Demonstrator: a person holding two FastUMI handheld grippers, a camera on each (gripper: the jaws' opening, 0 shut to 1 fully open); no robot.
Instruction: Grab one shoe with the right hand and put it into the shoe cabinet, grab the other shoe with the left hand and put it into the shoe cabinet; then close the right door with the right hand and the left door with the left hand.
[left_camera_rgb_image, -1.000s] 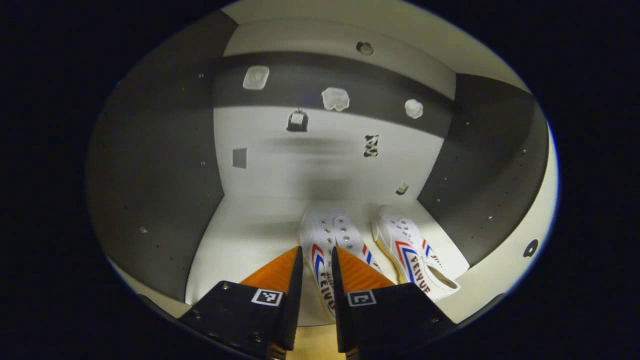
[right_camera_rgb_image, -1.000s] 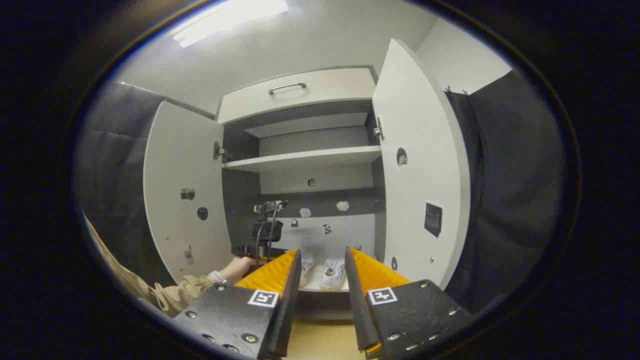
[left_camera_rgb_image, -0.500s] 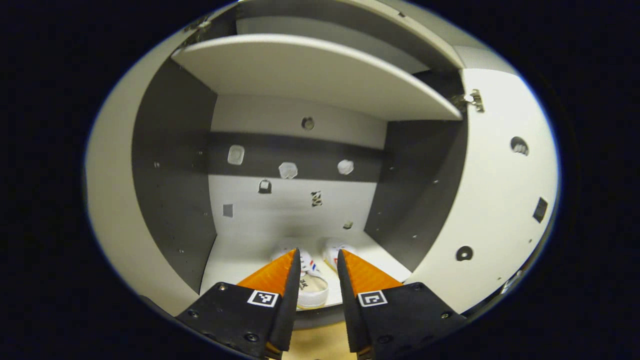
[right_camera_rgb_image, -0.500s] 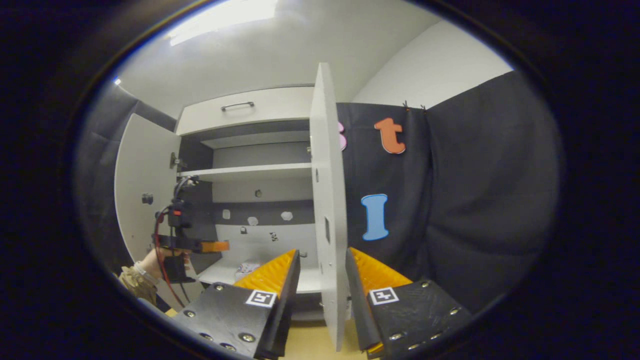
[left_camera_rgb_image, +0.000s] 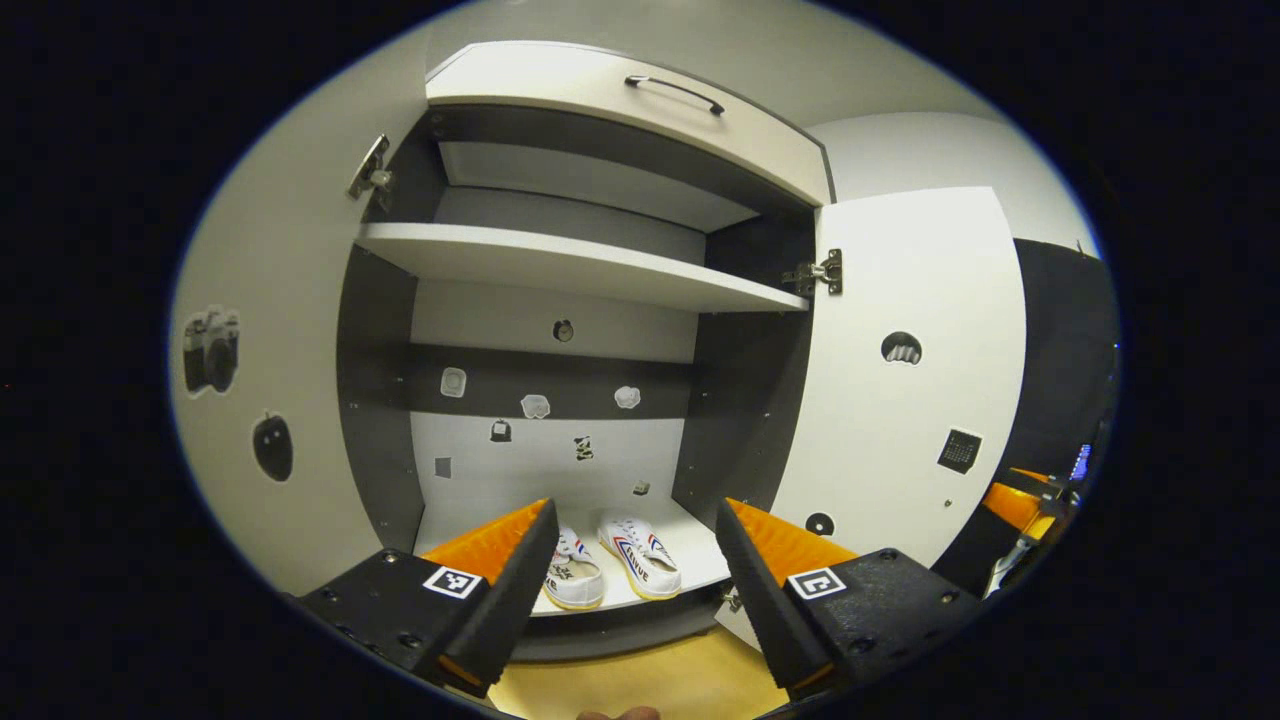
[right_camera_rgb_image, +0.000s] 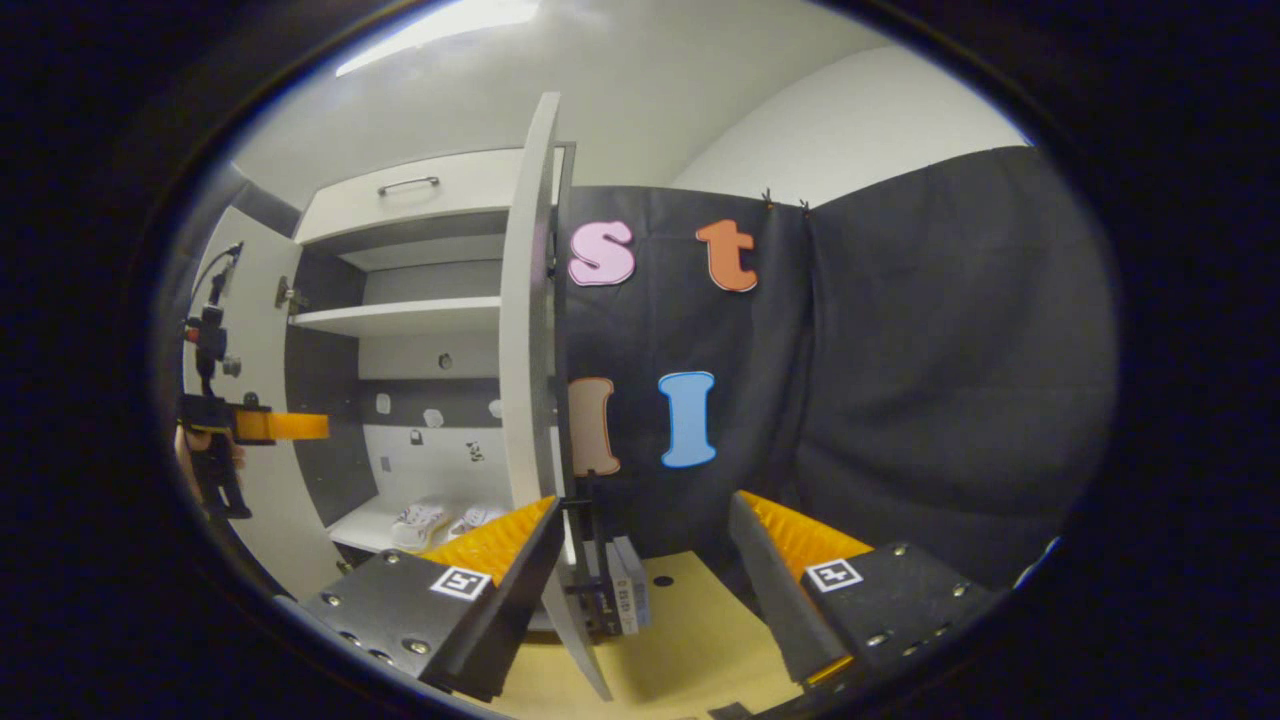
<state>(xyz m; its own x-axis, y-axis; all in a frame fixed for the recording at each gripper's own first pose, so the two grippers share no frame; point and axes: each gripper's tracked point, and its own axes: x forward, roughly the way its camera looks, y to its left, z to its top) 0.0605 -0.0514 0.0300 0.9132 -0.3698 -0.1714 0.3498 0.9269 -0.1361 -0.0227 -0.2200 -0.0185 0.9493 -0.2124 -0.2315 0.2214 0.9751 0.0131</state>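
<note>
Two white shoes with red and blue stripes (left_camera_rgb_image: 575, 582) (left_camera_rgb_image: 640, 556) lie side by side on the bottom shelf of the open shoe cabinet (left_camera_rgb_image: 560, 262). My left gripper (left_camera_rgb_image: 635, 505) hovers open outside the cabinet, in front of the shoes, holding nothing. The left door (left_camera_rgb_image: 260, 400) and right door (left_camera_rgb_image: 900, 400) stand open. In the right gripper view the right door (right_camera_rgb_image: 525, 330) is edge-on, with its lower edge in the gap of my open right gripper (right_camera_rgb_image: 645, 500), close to the left finger; contact cannot be told. The shoes (right_camera_rgb_image: 420, 520) lie far left, the hand-held left gripper (right_camera_rgb_image: 260, 427) beyond.
An upper shelf (left_camera_rgb_image: 580, 268) and a drawer with a handle (left_camera_rgb_image: 675, 92) sit above the shoes. Small stickers dot the back panel and doors. The floor (right_camera_rgb_image: 690, 640) is yellow. A small dark rack (right_camera_rgb_image: 612, 590) stands behind the right door, against the black cloth wall (right_camera_rgb_image: 900, 380).
My left gripper let go of the shoe, drew back out of the cabinet and opened wide. The right gripper swung right to the right door's edge and opened wider.
</note>
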